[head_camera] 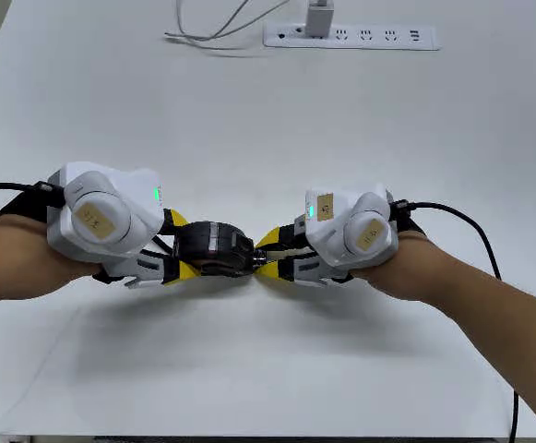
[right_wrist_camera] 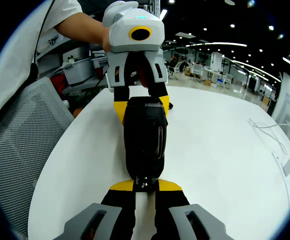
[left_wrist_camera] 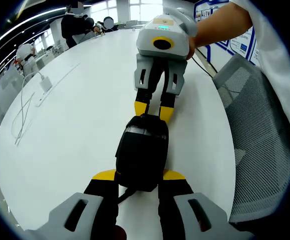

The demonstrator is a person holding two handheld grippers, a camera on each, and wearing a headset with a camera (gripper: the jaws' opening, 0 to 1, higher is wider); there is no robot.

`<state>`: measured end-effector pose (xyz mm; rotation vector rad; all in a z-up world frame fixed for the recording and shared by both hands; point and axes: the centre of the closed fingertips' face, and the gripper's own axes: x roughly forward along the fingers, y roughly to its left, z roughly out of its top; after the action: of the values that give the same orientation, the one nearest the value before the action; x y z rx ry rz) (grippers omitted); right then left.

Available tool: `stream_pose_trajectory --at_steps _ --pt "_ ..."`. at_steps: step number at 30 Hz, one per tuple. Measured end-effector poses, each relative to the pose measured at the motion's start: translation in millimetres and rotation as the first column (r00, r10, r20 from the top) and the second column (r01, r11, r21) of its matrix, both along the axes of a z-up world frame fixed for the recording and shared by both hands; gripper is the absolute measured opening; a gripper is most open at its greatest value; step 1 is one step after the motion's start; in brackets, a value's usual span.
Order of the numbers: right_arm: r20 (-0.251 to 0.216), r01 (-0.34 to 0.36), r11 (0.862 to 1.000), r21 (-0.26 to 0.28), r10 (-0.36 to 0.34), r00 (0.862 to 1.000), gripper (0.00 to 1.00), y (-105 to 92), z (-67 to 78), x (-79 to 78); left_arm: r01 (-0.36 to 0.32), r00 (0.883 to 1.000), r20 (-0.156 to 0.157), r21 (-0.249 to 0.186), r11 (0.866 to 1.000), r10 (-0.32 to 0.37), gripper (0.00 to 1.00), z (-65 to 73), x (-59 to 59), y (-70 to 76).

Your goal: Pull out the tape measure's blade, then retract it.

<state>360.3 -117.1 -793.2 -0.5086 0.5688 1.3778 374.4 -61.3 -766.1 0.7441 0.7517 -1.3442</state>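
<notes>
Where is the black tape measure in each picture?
Head view: tape measure in the middle, between left gripper and right gripper.
Left gripper view: tape measure low centre, between that view's own jaws.
Right gripper view: tape measure centre, just above the jaws.
Shared landmark: power strip, top in head view, left, right.

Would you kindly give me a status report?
Left hand-held gripper clamps tape measure body. Right hand-held gripper pinches blade tip. Blade not yet out. Power strip well behind.
</notes>
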Motion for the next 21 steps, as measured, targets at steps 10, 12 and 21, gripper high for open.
stream_pose_trajectory --at_steps 10,12,21 --pt "0.003 0.006 1.000 -0.002 -0.006 1.000 0.09 -3.1 1.3 0.4 -0.008 1.000 -0.001 -0.003 1.000 0.008 0.25 -0.7 0.3 0.4" --pt "0.000 0.007 1.000 0.001 -0.007 1.000 0.09 -4.6 1.3 0.1 -0.009 1.000 -0.004 -0.005 1.000 0.009 0.25 -0.8 0.4 0.9" --pt "0.015 0.019 1.000 0.006 -0.019 1.000 0.09 -8.2 4.9 0.4 -0.018 1.000 -0.007 -0.006 1.000 0.018 0.25 -0.3 -0.4 2.0"
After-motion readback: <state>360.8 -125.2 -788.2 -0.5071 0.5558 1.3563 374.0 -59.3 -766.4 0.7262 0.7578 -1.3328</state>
